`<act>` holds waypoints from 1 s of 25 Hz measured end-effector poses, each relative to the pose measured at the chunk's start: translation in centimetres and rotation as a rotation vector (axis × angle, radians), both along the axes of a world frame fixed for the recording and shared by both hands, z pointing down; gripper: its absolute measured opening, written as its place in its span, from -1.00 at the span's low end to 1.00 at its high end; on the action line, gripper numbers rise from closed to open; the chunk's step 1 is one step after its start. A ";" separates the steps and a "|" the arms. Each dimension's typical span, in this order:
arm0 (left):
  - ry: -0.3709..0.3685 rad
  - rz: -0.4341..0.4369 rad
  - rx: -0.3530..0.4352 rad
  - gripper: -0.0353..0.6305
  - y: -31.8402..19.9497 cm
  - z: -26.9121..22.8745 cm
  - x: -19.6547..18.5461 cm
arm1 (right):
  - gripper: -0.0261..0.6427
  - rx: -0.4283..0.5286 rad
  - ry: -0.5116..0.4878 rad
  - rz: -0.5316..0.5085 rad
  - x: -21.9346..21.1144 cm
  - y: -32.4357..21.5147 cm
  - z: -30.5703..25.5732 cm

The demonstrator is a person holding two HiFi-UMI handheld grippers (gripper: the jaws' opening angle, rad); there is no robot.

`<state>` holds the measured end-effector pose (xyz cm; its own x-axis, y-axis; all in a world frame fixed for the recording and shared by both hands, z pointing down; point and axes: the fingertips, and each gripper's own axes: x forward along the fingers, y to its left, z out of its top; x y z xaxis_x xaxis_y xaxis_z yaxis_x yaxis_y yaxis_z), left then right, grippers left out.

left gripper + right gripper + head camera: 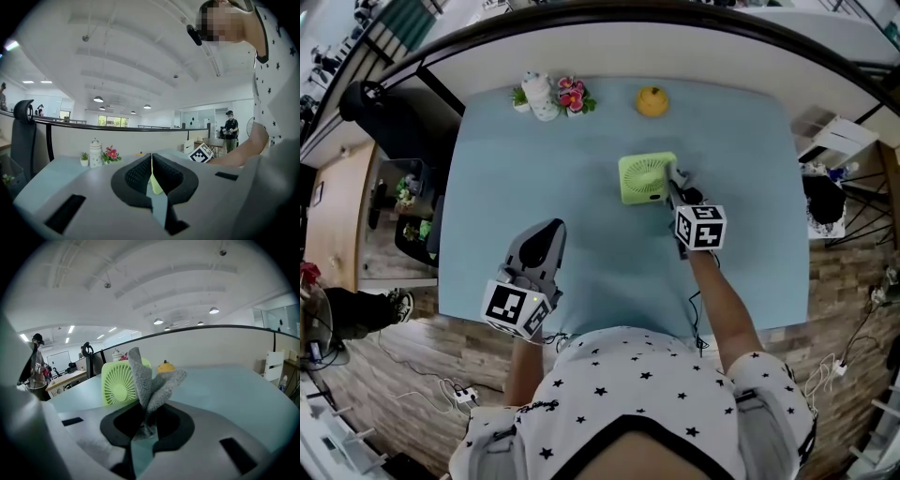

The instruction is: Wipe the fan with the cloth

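**Cloth at the fan's edge, nothing bracing the fan**

At the left, our left hand-held gripper [547, 230] hangs over the near part of the pale blue worktop [581, 141]. Its jaws are pressed together with nothing between them, and it is well apart from the fan.

In the middle, the small green fan [647, 178] stands upright and free on the worktop. At the back edge, a white bottle [540, 94], pink flowers [573, 96] and a yellow ornament [652, 101] stand well behind it.

At the right, our right hand-held gripper [673, 180] is clamped on a grey cloth [149, 380]. The cloth sticks up from the jaws in two loose flaps.

We judge the main risk to be a push from the right. The fan looks light, and with nothing steadying its far side a firm wipe could slide it or tip it over. The jaws also pinch only a small fold of the cloth, so dragging could pull it out.

From the right gripper view, the fan sits just ahead and left of the jaws with its grille turned toward them. The cloth overlaps its right edge, but we cannot tell whether they touch.
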<state>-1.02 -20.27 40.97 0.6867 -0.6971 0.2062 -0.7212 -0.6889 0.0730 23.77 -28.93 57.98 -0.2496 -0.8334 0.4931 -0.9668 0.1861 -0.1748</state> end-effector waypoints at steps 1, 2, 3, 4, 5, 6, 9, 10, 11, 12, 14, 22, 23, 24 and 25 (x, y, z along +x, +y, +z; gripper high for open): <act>-0.001 -0.002 0.001 -0.80 0.0 0.0 -0.1 | -0.76 0.002 -0.002 0.005 0.0 0.1 -0.2; -0.002 -0.005 0.001 -0.80 0.0 0.0 -0.3 | -0.76 0.007 -0.006 0.008 -0.1 0.2 -0.5; -0.003 -0.008 0.000 -0.80 0.1 0.0 -0.4 | -0.76 0.016 -0.010 0.006 -0.4 0.3 -0.8; -0.004 -0.010 0.000 -0.80 0.1 0.0 -0.5 | -0.76 0.027 -0.012 -0.007 -1.0 0.5 -1.3; -0.003 -0.012 -0.001 -0.80 0.1 0.0 -0.5 | -0.76 0.039 -0.011 -0.030 -1.9 0.6 -1.7; -0.002 -0.014 -0.001 -0.80 0.1 0.0 -0.6 | -0.76 0.049 -0.004 -0.062 -3.0 0.7 -1.9; 0.003 -0.024 0.000 -0.80 0.1 -0.1 -1.0 | -0.76 0.062 0.029 -0.169 -7.0 0.8 -1.8; 0.004 -0.029 0.001 -0.80 0.1 -0.1 -1.2 | -0.76 0.060 0.040 -0.199 -8.3 0.9 -1.5; 0.005 -0.034 0.002 -0.80 0.1 -0.2 -1.5 | -0.76 0.056 0.048 -0.223 -9.4 1.0 -1.2; 0.005 -0.040 0.003 -0.80 0.2 -0.2 -1.8 | -0.76 0.051 0.056 -0.241 -10.4 1.0 -0.8; 0.003 -0.056 0.005 -0.80 0.2 -0.3 -2.5 | -0.76 0.041 0.069 -0.261 -11.7 1.0 0.0; 0.018 -0.106 -0.020 -0.80 0.3 0.1 -4.7 | -0.76 0.020 0.097 -0.233 -11.1 0.3 1.1; 0.027 -0.105 -0.025 -0.80 0.2 0.1 -4.7 | -0.76 0.021 0.096 -0.220 -10.6 0.3 0.9; 0.035 -0.102 -0.029 -0.80 0.1 0.2 -4.6 | -0.76 0.022 0.096 -0.207 -10.0 0.3 0.8; 0.040 -0.099 -0.030 -0.80 -0.1 0.2 -4.5 | -0.76 0.022 0.096 -0.192 -9.3 0.2 0.7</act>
